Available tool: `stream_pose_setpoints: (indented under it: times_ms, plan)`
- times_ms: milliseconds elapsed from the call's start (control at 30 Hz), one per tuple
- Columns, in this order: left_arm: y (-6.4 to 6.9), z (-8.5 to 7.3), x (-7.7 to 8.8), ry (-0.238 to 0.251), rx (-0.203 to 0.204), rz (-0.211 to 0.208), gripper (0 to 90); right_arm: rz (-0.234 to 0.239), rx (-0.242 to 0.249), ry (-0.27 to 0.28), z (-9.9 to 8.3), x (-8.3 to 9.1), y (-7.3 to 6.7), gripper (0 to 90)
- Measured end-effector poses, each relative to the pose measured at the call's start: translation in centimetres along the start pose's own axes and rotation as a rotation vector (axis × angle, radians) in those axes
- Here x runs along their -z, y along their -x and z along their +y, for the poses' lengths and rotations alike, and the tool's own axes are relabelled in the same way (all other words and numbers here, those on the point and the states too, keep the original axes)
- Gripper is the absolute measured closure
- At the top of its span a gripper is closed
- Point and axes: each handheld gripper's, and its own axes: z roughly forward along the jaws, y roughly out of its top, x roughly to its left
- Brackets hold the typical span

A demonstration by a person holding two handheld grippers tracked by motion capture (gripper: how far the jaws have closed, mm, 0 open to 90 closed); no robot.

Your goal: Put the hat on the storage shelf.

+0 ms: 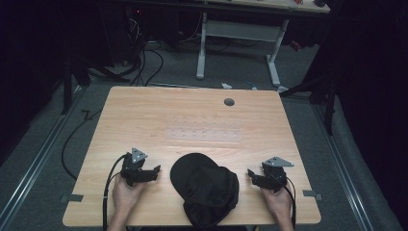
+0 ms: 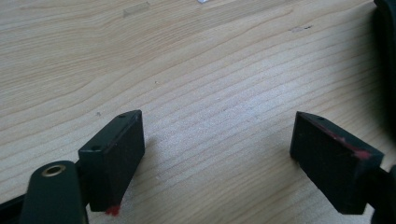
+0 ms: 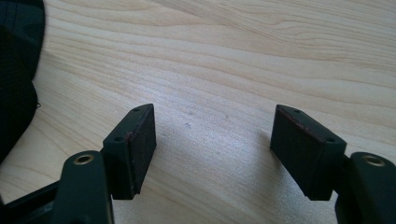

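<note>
A black cap (image 1: 204, 187) lies on the wooden table (image 1: 144, 110) near its front edge, brim toward the back left. My left gripper (image 1: 155, 172) rests low on the table just left of the cap, jaws wide apart with bare wood between them (image 2: 217, 140); the cap's edge (image 2: 387, 56) shows at the right. On the cap's other side my right gripper (image 1: 250, 174) also stands open over bare wood (image 3: 212, 140), with the cap (image 3: 16, 70) at the left of its view. Neither gripper touches the cap.
A clear plastic strip with small holes (image 1: 204, 131) lies across the middle of the table, and a round cable hole (image 1: 229, 102) sits near the far edge. Beyond the table stand a white desk frame (image 1: 238, 38) and floor cables (image 1: 144, 62).
</note>
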Motion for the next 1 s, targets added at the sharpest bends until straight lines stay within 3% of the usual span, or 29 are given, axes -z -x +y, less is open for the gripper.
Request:
stream_pose_setpoints:
  times_ms: [567,833,1000]
  plan:
    - [0.0,0.01,0.0,0.0,0.001,0.0,18.1,-0.007,-0.01,0.0,-0.02,0.04,-0.08,32.4]
    - [-0.01,0.01,0.0,0.0,0.001,0.0,18.3,-0.015,-0.012,0.006,-0.12,0.18,-0.2,37.8]
    - [-0.01,0.01,0.0,0.0,0.001,0.0,18.3,-0.027,-0.045,0.01,-0.24,0.43,-0.23,43.9]
